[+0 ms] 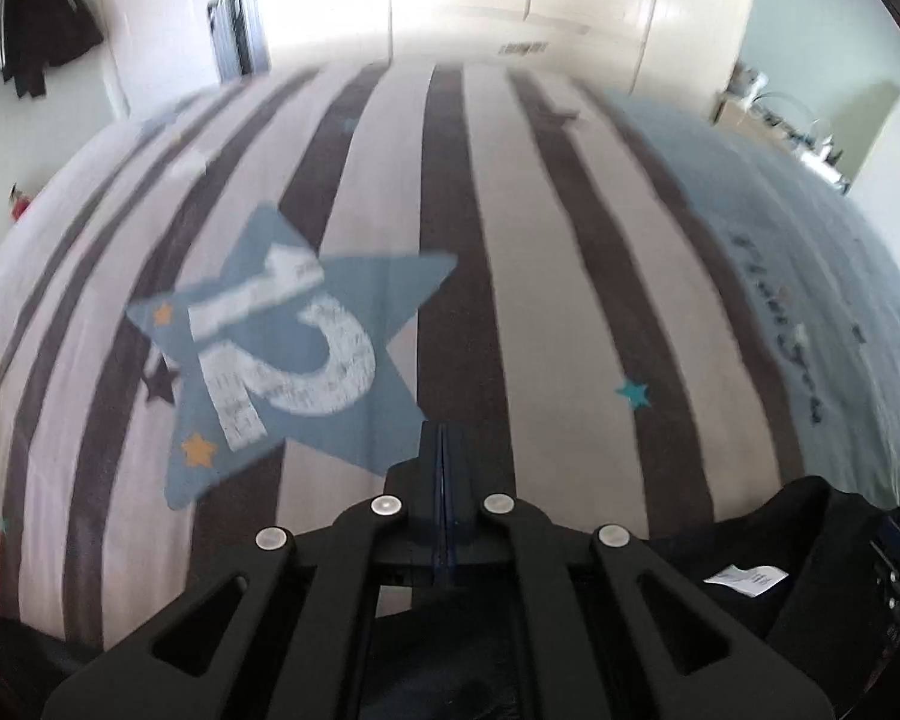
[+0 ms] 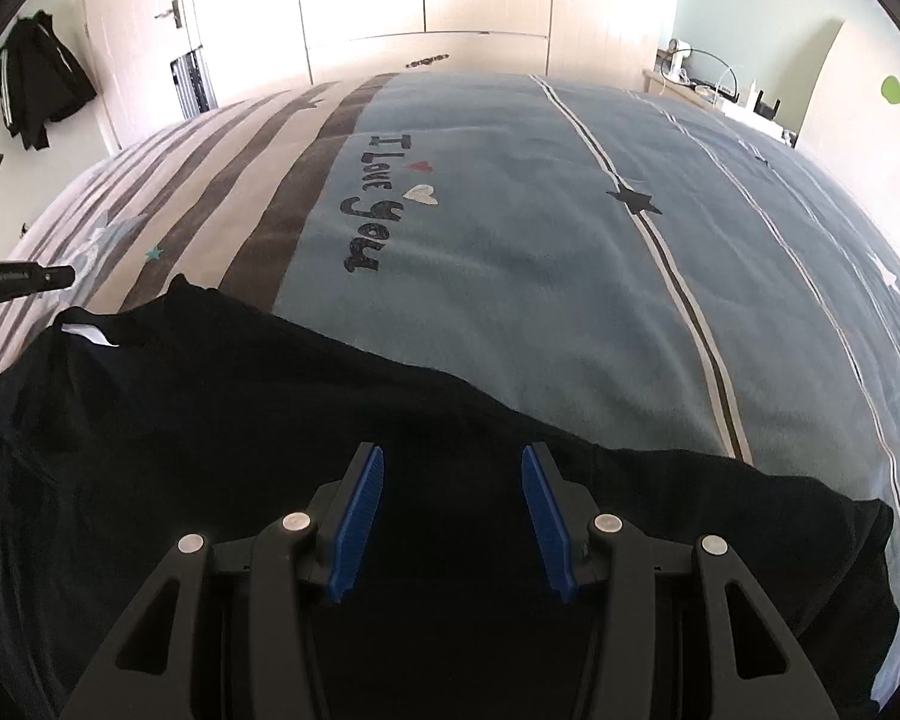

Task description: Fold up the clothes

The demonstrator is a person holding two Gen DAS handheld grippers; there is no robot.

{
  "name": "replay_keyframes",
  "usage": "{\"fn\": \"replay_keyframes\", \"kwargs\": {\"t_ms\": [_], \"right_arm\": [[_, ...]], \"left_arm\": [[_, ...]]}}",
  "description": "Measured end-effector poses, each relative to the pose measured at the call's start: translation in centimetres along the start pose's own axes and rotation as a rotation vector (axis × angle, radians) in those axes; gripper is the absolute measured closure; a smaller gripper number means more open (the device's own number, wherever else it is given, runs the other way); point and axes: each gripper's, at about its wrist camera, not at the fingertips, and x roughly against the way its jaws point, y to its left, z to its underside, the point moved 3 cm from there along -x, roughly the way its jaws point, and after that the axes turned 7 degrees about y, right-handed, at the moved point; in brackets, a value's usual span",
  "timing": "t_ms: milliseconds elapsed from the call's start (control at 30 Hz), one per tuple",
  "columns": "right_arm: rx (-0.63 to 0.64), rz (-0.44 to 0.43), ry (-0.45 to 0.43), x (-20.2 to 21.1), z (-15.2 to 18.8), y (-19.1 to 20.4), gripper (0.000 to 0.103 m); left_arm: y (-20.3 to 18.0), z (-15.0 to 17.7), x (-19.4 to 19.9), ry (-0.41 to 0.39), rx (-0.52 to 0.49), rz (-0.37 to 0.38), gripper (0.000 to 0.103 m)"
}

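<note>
Black, matte and softly creased, the garment [image 2: 222, 420] lies spread on the bed [image 2: 510, 276], filling the lower half of the right wrist view from about 9 o'clock across to 4 o'clock, its upper edge running as a slanting line over the blue cover. A small white label [image 2: 87, 333] shows at its neck opening near 9 o'clock. The right gripper [image 2: 453, 519] hangs directly above this cloth with its two fingers spread wide, their ribbed blue pads [image 2: 360, 522] facing each other and nothing between them. The bedcover is flat woven fabric: broad brown and pale stripes on one side, a blue field with dark hand-drawn lettering [image 2: 375, 204], small hearts and a black star [image 2: 633, 201] on the other. At 9 o'clock in this view the dark tip of the left gripper [image 2: 24, 279] juts in over the striped part. The left wrist view is motion-blurred and shows what the other does not: a large blue star patch [image 1: 294, 348] with a chalky white numeral at 10 o'clock. There the left gripper [image 1: 444, 456] has its fingers pressed together, holding nothing visible, above the stripes, while the garment [image 1: 780, 546] sits at 4 o'clock, its label [image 1: 747, 579] turned up. A dark jacket [image 2: 39, 81] hangs on the wall at 10 o'clock.
</note>
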Motion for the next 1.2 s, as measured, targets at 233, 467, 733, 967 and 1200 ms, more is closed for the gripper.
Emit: {"fn": "replay_keyframes", "kwargs": {"t_ms": [233, 467, 733, 967, 1200], "right_arm": [[0.040, -0.074, -0.035, 0.2, -2.4, 4.9, 0.059], [0.072, -0.054, -0.050, -0.7, -5.8, 9.6, 0.056], [0.093, 0.001, 0.013, -3.0, -6.6, 10.9, 0.054], [0.136, 0.029, 0.047, -4.5, -6.9, 11.4, 0.073], [0.155, 0.078, 0.043, -5.4, -7.9, 11.8, 0.084]], "left_arm": [[-1.5, 3.9, 1.0, -0.009, -0.138, 0.083, 0.102], [-3.9, 4.6, 1.6, -0.035, -0.261, 0.061, 0.081], [-4.0, 3.4, -0.4, 0.013, -0.270, 0.032, 0.098], [-4.1, 2.9, -1.3, 0.024, -0.242, -0.048, 0.101], [-0.9, 0.7, -2.3, 0.026, -0.076, -0.120, 0.103]]}}
